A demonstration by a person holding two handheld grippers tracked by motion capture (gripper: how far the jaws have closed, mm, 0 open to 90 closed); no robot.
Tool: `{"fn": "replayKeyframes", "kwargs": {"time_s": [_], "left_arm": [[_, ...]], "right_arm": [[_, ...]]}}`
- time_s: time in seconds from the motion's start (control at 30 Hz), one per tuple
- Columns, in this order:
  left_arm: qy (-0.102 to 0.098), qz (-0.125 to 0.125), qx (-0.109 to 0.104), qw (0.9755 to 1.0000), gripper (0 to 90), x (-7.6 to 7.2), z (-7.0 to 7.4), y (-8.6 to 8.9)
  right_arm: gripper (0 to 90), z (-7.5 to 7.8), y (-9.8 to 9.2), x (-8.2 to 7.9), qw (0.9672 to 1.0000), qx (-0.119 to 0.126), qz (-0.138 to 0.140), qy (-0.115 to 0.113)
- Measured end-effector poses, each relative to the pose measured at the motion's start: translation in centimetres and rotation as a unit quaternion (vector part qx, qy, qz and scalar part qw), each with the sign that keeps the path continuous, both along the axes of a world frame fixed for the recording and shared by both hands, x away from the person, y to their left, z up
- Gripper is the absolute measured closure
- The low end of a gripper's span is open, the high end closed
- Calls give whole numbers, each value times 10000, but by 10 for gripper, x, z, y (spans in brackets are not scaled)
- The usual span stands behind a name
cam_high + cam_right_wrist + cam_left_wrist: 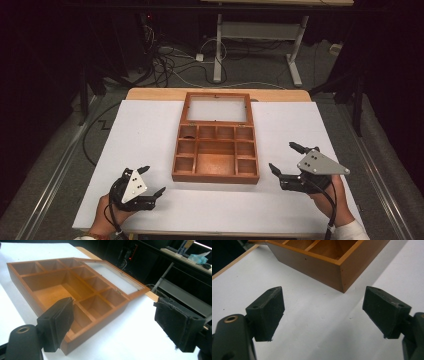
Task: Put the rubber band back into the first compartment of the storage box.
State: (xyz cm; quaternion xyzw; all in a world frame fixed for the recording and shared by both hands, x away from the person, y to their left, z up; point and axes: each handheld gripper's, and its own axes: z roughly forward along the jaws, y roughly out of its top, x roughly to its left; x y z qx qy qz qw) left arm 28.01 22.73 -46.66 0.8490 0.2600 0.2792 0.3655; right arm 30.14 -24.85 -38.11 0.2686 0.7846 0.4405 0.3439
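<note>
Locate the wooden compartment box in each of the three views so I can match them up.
High view: wooden box at table centre, its glass lid laid open on the far side.
Left gripper view: one box corner at top, beyond the open jaws.
Right gripper view: box across the left and centre.
Shared landmark: the white table cover.

Dark room, grey floor (260, 75), tangled cables (165, 62), white-legged desk (260, 30) behind.

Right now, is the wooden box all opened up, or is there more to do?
The brown wooden compartment box already lies open, its glass-paned lid flat behind it. The compartments look empty. The left gripper and right gripper hold nothing, jaws wide apart. What remains is unclear.
</note>
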Motion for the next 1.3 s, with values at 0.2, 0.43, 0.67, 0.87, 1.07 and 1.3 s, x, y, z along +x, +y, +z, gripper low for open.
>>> {"fn": "replayKeyframes", "kwargs": {"time_s": [0.2,0.43,0.67,0.87,1.07,1.3], "left_arm": [[-3,4,-4,10000,171,0,0,0],[5,-35,25,10000,171,0,-1,-1],[24,-75,3,10000,171,2,-2,-1],[47,-106,16,9999,171,4,-2,-1],[23,-112,3,9999,171,4,-1,-2],[50,-126,47,9999,171,5,-3,-3]], "right_arm": [[169,-5,-11,-3,9999,-78,-63,35],[169,-19,-22,-7,9998,-67,-189,66],[165,-34,-33,-11,9995,-83,-248,151],[166,-49,-44,-16,9991,-59,-411,127],[167,-64,-56,-23,9985,-26,-514,202],[168,-74,-63,-30,9980,-55,-558,293]]}}
